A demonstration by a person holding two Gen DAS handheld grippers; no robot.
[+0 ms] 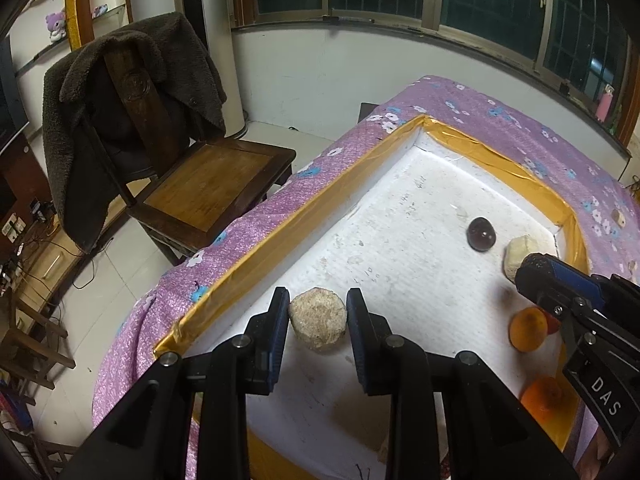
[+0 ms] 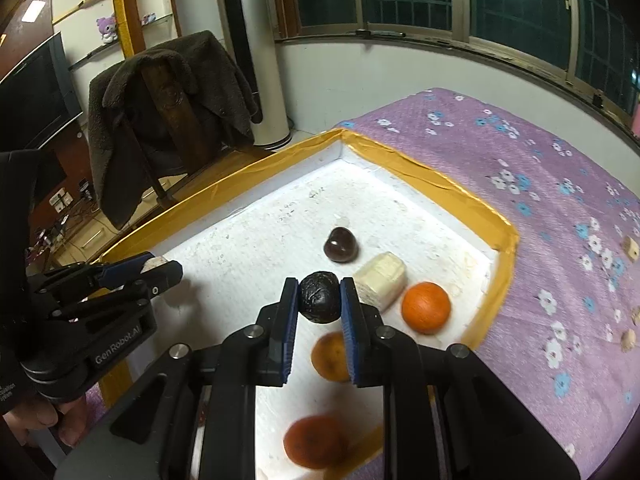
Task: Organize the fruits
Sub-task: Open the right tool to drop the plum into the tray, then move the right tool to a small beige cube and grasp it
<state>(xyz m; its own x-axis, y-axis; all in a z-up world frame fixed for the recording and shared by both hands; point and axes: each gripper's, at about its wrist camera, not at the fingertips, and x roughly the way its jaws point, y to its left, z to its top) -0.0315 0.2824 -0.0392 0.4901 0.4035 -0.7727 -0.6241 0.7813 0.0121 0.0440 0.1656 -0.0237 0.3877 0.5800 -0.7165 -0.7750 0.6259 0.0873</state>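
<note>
1. A shallow white foam tray (image 2: 248, 240) with a rim wrapped in yellow-orange tape sits on a table covered by a purple cloth (image 2: 560, 184) printed with small white and blue flowers.
2. The left gripper (image 1: 318, 308) has its black jaws, padded in blue, closed on a pale beige, rough-skinned round chunk of fruit (image 1: 318, 322). The chunk is squat with a flat, grainy top, and it is held near the tray's left rim.
3. The right gripper (image 2: 320, 294) has its jaws pressed against both sides of a small, black, wrinkled round fruit (image 2: 320, 298), held above the middle of the tray.
4. On the tray floor beyond that fruit lies a glossy dark purple-brown round fruit (image 2: 340, 245), smooth and shiny.
5. Just beside the right gripper's right finger lies a cream-white, blocky cut piece of fruit (image 2: 380, 276) with a ridged surface.
6. Touching or nearly touching that piece is a bright orange round fruit (image 2: 426, 307), near the tray's right rim.
7. A duller orange round fruit (image 2: 330, 356) lies partly behind the right gripper's fingers, and a darker reddish-orange round fruit (image 2: 316, 442), blurred, lies closer to the camera.
8. A wooden chair (image 1: 208, 184) draped with a dark fleecy coat (image 1: 132, 92) stands on the floor left of the table.
</note>
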